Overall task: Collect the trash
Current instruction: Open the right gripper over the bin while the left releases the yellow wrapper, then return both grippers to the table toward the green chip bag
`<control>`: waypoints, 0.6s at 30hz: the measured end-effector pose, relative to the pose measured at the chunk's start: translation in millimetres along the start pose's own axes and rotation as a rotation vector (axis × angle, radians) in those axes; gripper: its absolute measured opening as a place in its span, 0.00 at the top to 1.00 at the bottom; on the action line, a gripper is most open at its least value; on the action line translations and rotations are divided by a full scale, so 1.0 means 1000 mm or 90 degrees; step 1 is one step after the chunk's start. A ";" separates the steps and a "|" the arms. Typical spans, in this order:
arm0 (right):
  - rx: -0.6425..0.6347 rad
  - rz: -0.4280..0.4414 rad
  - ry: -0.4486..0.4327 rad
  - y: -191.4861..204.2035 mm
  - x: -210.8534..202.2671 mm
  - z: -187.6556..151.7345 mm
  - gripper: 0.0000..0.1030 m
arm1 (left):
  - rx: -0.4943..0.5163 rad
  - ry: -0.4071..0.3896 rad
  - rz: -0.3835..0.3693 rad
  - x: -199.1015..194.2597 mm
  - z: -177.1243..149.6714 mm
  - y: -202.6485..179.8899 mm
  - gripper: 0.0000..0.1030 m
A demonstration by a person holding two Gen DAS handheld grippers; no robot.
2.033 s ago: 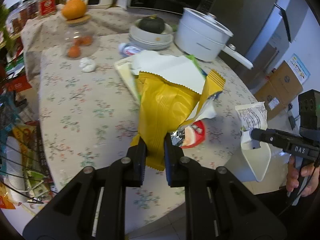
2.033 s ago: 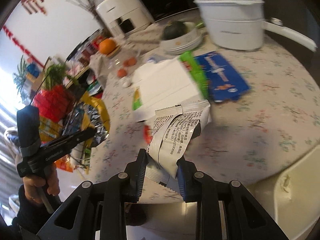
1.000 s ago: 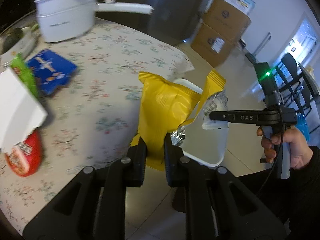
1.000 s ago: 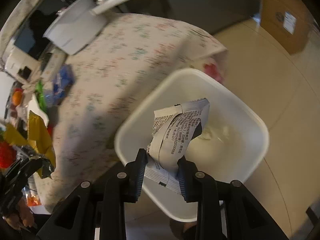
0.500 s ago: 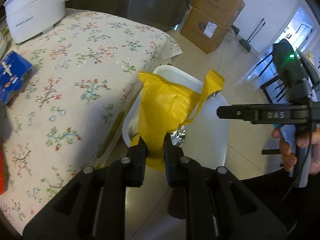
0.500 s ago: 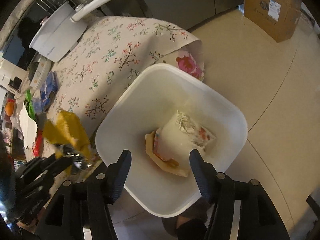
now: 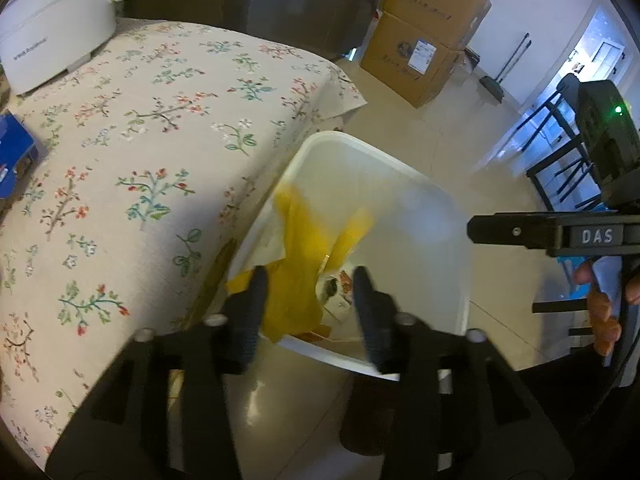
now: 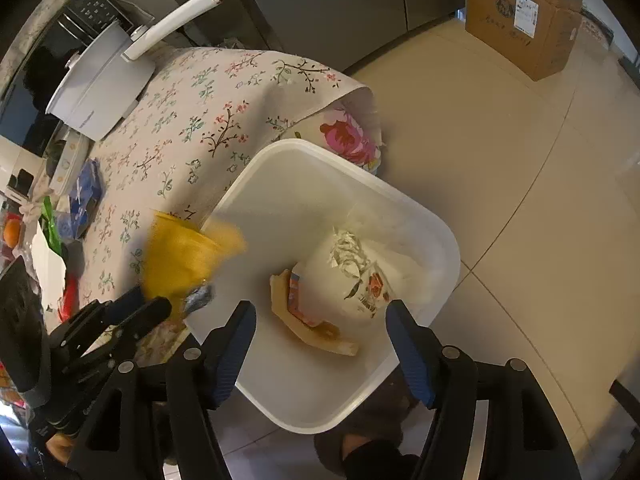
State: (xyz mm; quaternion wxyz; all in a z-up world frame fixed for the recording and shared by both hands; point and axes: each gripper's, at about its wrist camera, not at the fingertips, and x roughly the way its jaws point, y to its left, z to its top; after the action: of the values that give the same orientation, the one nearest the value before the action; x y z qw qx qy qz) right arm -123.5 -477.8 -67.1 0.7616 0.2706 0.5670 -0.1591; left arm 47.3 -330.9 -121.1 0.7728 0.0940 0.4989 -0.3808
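Note:
A white trash bin (image 7: pixel 452 208) stands on the floor beside the table; it also shows in the right wrist view (image 8: pixel 304 160). My left gripper (image 7: pixel 308 280) is open above the bin's near edge. The yellow snack bag (image 7: pixel 300 248) is free of its jaws and blurred, falling at the bin's rim; it also shows in the right wrist view (image 8: pixel 180 260). My right gripper (image 8: pixel 320 316) is open and empty over the bin. A white printed wrapper (image 8: pixel 356 276) and a tan wrapper (image 8: pixel 312 332) lie in the bin.
The round table with a floral cloth (image 7: pixel 132 168) holds a white pot with a long handle (image 7: pixel 52 28) and a blue packet (image 7: pixel 12 160). Cardboard boxes (image 7: pixel 424 36) stand on the tiled floor behind. A dark chair (image 7: pixel 568 160) is at the right.
My left gripper has opened and let go of the yellow bag, which drops toward the bin. My right gripper opened earlier and dropped the white wrapper into the bin.

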 end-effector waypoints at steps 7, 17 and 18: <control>-0.004 0.000 -0.009 0.006 -0.005 0.004 0.31 | -0.006 -0.007 0.014 -0.016 -0.003 0.010 0.37; -0.053 0.004 -0.024 0.050 -0.012 0.011 0.25 | -0.033 -0.042 0.093 -0.070 -0.011 0.058 0.20; -0.061 0.005 -0.026 0.059 -0.012 0.012 0.24 | -0.041 -0.047 0.105 -0.078 -0.012 0.065 0.19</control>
State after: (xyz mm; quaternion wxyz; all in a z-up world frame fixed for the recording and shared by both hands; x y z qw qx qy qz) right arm -85.5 -438.8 -39.2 0.7856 0.2325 0.5575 -0.1339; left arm 66.8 -240.6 -76.7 0.8220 0.0959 0.4725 -0.3030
